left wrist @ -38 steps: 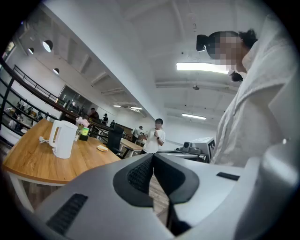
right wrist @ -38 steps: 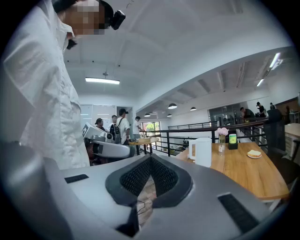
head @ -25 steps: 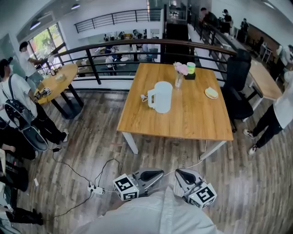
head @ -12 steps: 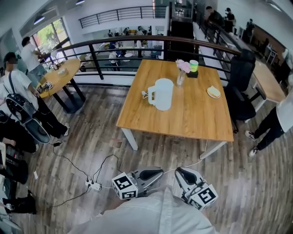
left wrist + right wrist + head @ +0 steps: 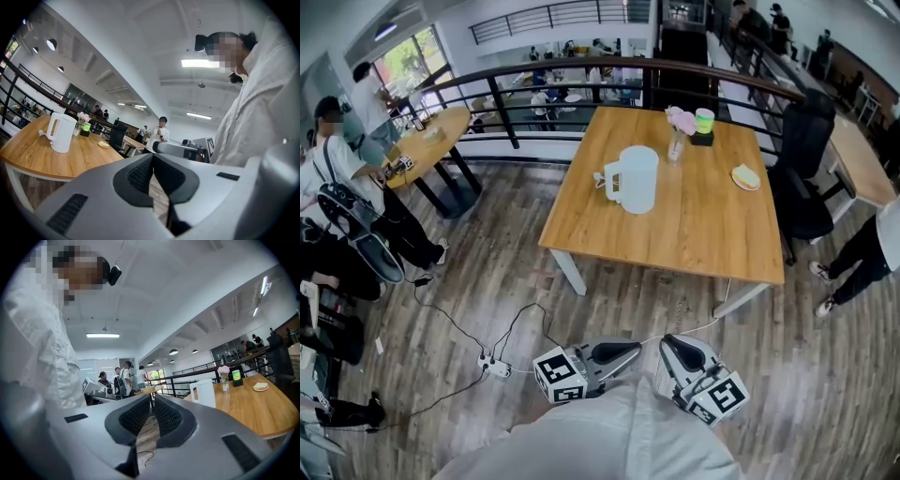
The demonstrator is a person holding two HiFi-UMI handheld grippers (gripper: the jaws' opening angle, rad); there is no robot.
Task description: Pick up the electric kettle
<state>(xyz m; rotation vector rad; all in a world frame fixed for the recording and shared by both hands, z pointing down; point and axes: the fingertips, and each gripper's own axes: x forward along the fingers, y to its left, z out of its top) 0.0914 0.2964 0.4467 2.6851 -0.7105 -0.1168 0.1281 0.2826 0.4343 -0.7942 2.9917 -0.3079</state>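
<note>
A white electric kettle (image 5: 633,179) stands upright on the wooden table (image 5: 675,239), handle to the left, toward its far left part. It also shows as the kettle (image 5: 61,132) at the left of the left gripper view and the kettle (image 5: 204,393) right of centre in the right gripper view. Both grippers are held close to the person's body, well short of the table. My left gripper (image 5: 636,350) is shut and empty. My right gripper (image 5: 667,341) is shut and empty too, the two tips pointing toward each other.
On the table's far side stand a vase of pink flowers (image 5: 680,131), a green cup (image 5: 704,122) and a small plate (image 5: 746,177). A black chair (image 5: 797,178) sits at the right. A power strip and cables (image 5: 492,364) lie on the floor. People stand at left and right.
The view has drawn slightly nearer the table and shifted; both grippers stay shut and low by the body, moved a little with the person.
</note>
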